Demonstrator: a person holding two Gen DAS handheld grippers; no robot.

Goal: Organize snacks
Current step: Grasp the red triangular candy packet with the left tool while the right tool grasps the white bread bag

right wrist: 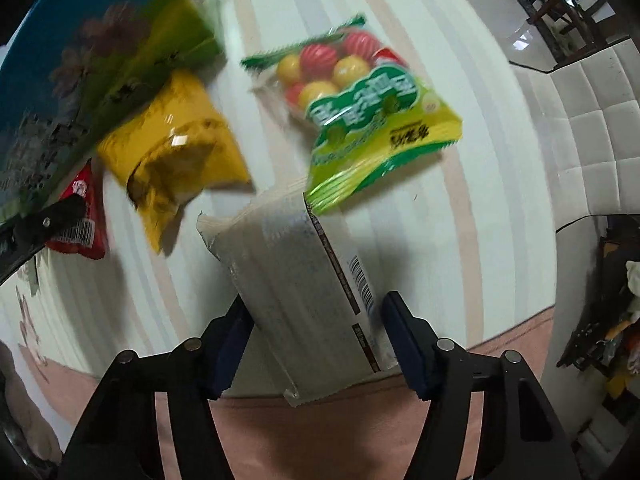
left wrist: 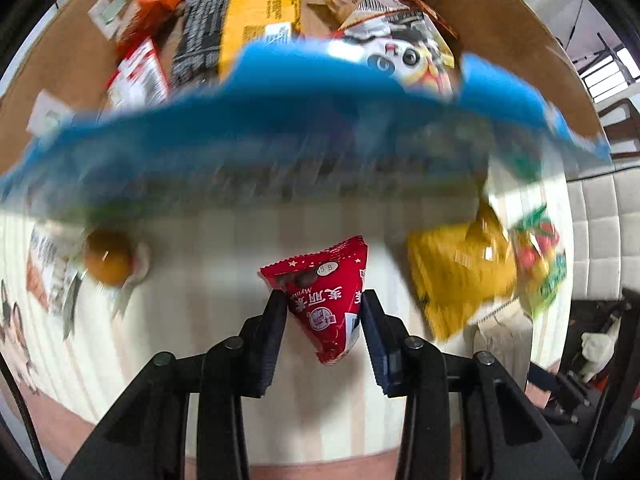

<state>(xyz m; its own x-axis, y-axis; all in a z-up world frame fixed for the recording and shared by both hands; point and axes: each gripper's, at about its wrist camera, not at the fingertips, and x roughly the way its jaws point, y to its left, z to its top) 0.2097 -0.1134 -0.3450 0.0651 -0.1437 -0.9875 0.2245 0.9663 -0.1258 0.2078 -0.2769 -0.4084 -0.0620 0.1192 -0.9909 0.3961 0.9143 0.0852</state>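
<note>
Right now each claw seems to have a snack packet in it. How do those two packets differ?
The red packet in the left claw is small, pyramid-shaped and bright red with white lettering. The white packet in the right claw is bigger, flat, pale and oblong, with a barcode along one edge. The red packet hangs point down, while the white one tilts away over the striped cloth. Both sit between the fingers of a claw.

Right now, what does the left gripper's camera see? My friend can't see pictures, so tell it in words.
The left gripper pinches a small red snack packet above a striped cloth. Ahead, a big blurry blue bag hides part of a cardboard box stuffed with snacks. A yellow packet lies to the right.
</note>
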